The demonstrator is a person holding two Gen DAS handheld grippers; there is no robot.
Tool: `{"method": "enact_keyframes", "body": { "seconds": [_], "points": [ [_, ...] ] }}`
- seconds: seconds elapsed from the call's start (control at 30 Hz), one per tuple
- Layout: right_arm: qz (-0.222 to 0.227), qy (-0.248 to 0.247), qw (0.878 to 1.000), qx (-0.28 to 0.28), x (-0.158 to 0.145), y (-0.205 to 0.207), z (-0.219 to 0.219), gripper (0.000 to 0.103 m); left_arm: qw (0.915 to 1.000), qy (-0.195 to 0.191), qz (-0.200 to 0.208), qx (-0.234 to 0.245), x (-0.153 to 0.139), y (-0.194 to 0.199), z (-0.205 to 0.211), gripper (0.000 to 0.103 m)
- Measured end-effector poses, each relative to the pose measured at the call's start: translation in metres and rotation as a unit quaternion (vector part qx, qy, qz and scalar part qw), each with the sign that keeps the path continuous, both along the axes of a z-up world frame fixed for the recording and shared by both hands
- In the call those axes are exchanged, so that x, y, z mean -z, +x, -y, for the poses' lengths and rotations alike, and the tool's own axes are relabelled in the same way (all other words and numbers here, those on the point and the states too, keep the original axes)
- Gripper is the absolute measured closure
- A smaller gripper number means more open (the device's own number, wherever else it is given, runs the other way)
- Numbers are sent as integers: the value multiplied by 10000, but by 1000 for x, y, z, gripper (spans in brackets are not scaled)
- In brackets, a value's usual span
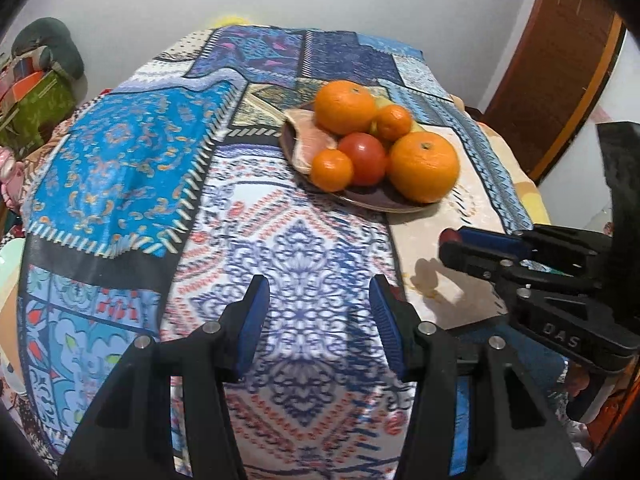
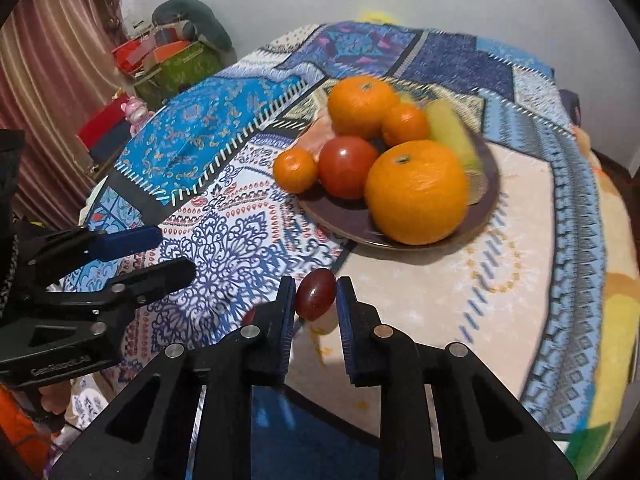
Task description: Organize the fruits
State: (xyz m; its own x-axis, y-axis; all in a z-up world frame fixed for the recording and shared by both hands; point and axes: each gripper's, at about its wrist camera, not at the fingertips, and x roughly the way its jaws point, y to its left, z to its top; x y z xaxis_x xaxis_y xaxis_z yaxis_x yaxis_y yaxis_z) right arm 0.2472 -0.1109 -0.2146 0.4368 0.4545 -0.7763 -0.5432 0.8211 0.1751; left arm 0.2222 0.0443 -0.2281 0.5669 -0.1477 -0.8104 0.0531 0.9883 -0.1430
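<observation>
**Small red fruit clamped, plate piled high**

A patchwork cloth (image 2: 224,240) in blues, whites and reds covers the desk, with a pale wall (image 1: 360,0) behind. Nearest in the right wrist view, the right tongs (image 2: 316,300) are closed on a small dark red oval fruit (image 2: 315,294), its sides pressed by both blue-lined fingers, held just above the cream patch of the cloth. In the left wrist view the left tongs (image 1: 318,312) hang over the blue-and-white pattern with their fingers apart and only cloth showing between them. Each pair of tongs shows at the edge of the other's view, side by side but apart.

Further back sits a dark plate (image 2: 344,220) loaded with fruit. At its near rim, a big orange (image 2: 416,192); beside it a red tomato (image 2: 347,167) and a small orange (image 2: 295,170). Behind those, a second big orange (image 2: 362,106), another small one (image 2: 404,124), something yellow-green (image 2: 450,132), blurred, and a pinkish wedge (image 1: 312,146) lying against the plate's far left side.

Beyond the desk on the left, boxes and bags (image 2: 176,60) are stacked by a curtain (image 2: 52,80).
</observation>
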Motion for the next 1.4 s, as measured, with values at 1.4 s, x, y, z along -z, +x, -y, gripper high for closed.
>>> {"method": "enact_keyframes", "body": {
  "seconds": [1.4],
  "points": [
    [313, 193, 9972, 652, -2, 58, 67, 84, 9996, -4, 5, 295, 3, 58, 48, 86]
  ]
}}
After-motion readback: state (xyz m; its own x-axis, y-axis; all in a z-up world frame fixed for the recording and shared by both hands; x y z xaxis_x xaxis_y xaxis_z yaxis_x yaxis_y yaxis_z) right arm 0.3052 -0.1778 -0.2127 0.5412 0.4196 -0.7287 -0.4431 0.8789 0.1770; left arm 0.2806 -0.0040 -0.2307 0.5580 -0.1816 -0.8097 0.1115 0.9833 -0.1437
